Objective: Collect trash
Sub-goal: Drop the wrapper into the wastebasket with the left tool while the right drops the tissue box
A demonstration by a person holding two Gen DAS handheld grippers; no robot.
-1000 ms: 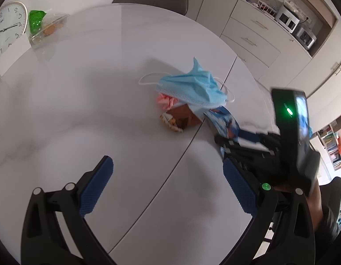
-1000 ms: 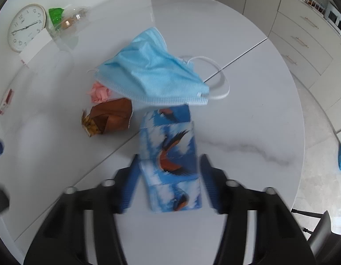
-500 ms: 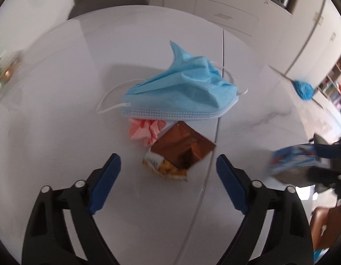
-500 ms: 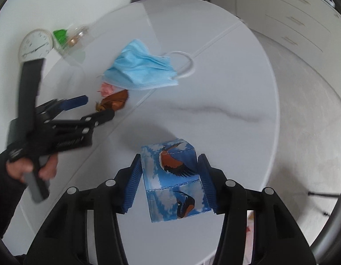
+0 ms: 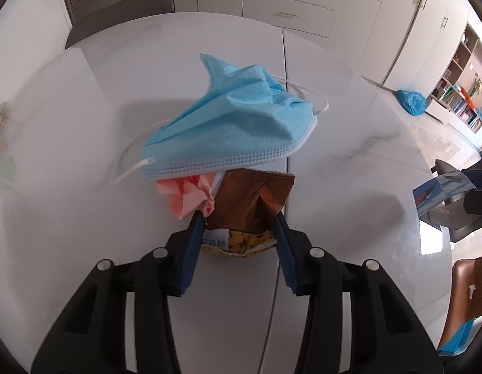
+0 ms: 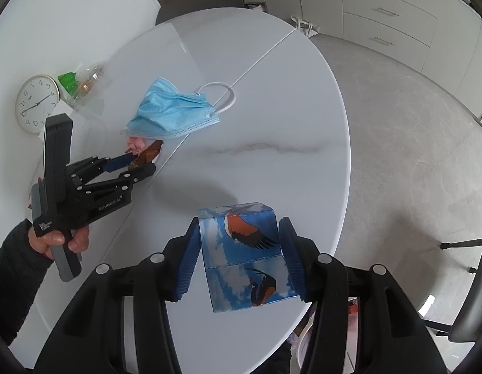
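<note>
A brown snack wrapper [image 5: 253, 208] lies on the white marble table [image 5: 69, 143], with a crumpled pink paper [image 5: 187, 193] beside it and a blue face mask [image 5: 234, 124] lying over both. My left gripper [image 5: 239, 227] has its blue pads on either side of the wrapper, closed on it. From the right wrist view the left gripper [image 6: 144, 165] is at the wrapper [image 6: 150, 154] under the mask [image 6: 172, 115]. My right gripper [image 6: 239, 233] is shut on a blue bird-print box [image 6: 244, 255], held above the table's near edge.
A white clock [image 6: 36, 103] and a clear bag with green and brown items [image 6: 81, 81] sit at the table's far left. A grey chair [image 5: 122, 9] stands behind the table. Cabinets line the back wall. A blue bag [image 5: 411, 101] lies on the floor.
My left gripper has moved in onto the brown wrapper and narrowed around it. My right gripper has lifted the bird-print box off the table and drawn it back toward the edge.
</note>
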